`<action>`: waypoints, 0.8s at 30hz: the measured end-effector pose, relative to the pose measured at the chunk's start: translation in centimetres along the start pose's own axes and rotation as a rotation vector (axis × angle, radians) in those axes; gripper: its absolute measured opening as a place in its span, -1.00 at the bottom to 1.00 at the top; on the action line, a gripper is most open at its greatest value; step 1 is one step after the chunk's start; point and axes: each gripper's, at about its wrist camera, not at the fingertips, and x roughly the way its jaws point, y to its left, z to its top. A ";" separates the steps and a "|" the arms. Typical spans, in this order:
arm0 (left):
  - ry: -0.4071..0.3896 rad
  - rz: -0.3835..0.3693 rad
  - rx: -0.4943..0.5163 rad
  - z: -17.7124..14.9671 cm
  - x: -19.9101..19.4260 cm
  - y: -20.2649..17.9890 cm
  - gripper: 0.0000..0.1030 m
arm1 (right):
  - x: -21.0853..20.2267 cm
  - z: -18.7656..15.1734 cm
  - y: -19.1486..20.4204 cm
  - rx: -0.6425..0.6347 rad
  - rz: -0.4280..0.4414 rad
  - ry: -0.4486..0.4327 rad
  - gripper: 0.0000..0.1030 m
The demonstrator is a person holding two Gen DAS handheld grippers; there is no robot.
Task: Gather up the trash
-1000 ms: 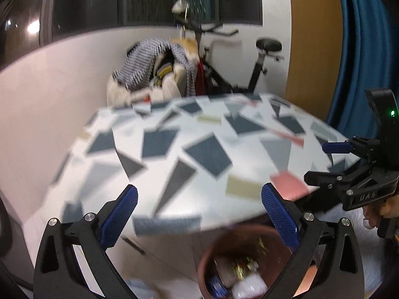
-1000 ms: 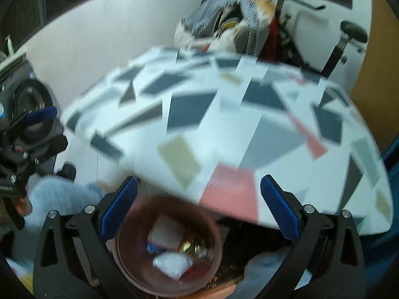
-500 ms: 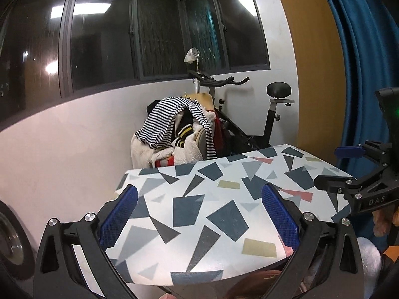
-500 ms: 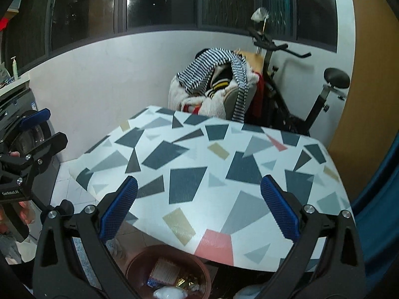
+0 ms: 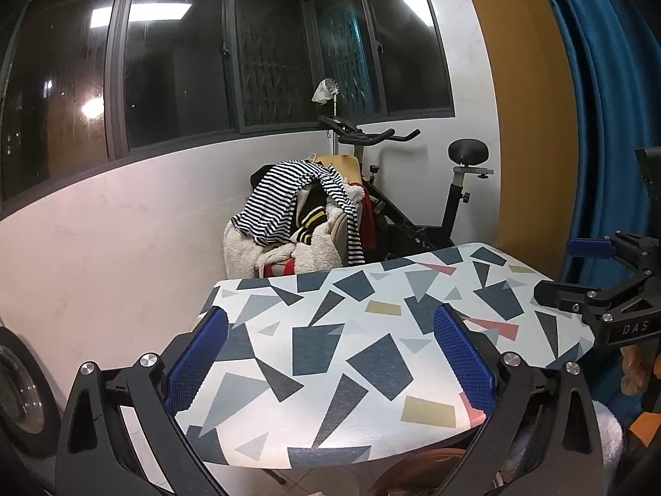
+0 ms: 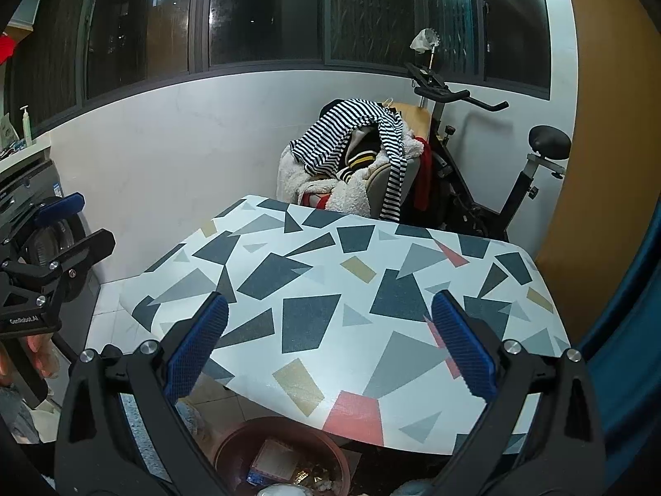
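Observation:
A brown round bin [image 6: 231, 450] stands on the floor under the near edge of the patterned table [image 6: 330, 281]; it holds several pieces of trash, among them a flat paper packet [image 6: 274, 463]. Only the bin's rim [image 5: 425, 461] shows in the left wrist view. My left gripper [image 5: 330, 357] is open and empty, held above the table's near edge. My right gripper [image 6: 330, 341] is open and empty, above the table and the bin. Each gripper also shows in the other's view, the right one [image 5: 595, 281] and the left one [image 6: 66, 231].
Behind the table a chair heaped with clothes [image 6: 355, 157] and an exercise bike [image 6: 495, 173] stand against the white wall. A washing machine [image 6: 41, 223] is at the left, a blue curtain [image 5: 611, 103] at the right.
Both grippers have risen and tilted up from the bin, so the views now show the table top and the room. The bin has slid toward the bottom edge. Jaws stayed open.

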 end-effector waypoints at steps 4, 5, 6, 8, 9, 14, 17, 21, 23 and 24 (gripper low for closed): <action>0.010 0.002 0.003 -0.1 -0.1 0.1 0.88 | -0.2 0.1 -0.2 0.002 -0.005 -0.001 0.89; 0.011 0.002 0.005 0.0 -0.1 0.1 0.88 | -0.3 0.1 -0.2 0.002 -0.006 -0.002 0.89; 0.012 0.002 0.008 0.0 -0.1 0.1 0.88 | -0.3 0.1 -0.3 0.001 -0.010 -0.002 0.89; 0.013 0.002 0.014 0.0 -0.2 0.0 0.89 | -0.3 0.1 -0.4 0.001 -0.012 0.000 0.89; 0.014 0.004 0.018 -0.1 -0.2 0.0 0.89 | -0.4 0.1 -0.5 0.002 -0.015 0.000 0.89; 0.023 0.006 0.028 -0.2 0.0 -0.1 0.89 | -0.2 0.0 -0.6 0.001 -0.024 0.006 0.89; 0.026 0.003 0.029 -0.3 0.1 -0.1 0.89 | -0.1 -0.1 -0.6 -0.003 -0.030 0.011 0.89; 0.027 0.001 0.033 -0.4 0.2 -0.1 0.89 | 0.0 -0.3 -0.7 0.000 -0.029 0.019 0.89; 0.029 0.002 0.035 -0.4 0.2 -0.2 0.89 | 0.1 -0.4 -0.7 -0.002 -0.029 0.021 0.89; 0.029 0.003 0.035 -0.4 0.2 -0.2 0.89 | 0.1 -0.4 -0.7 -0.003 -0.028 0.023 0.89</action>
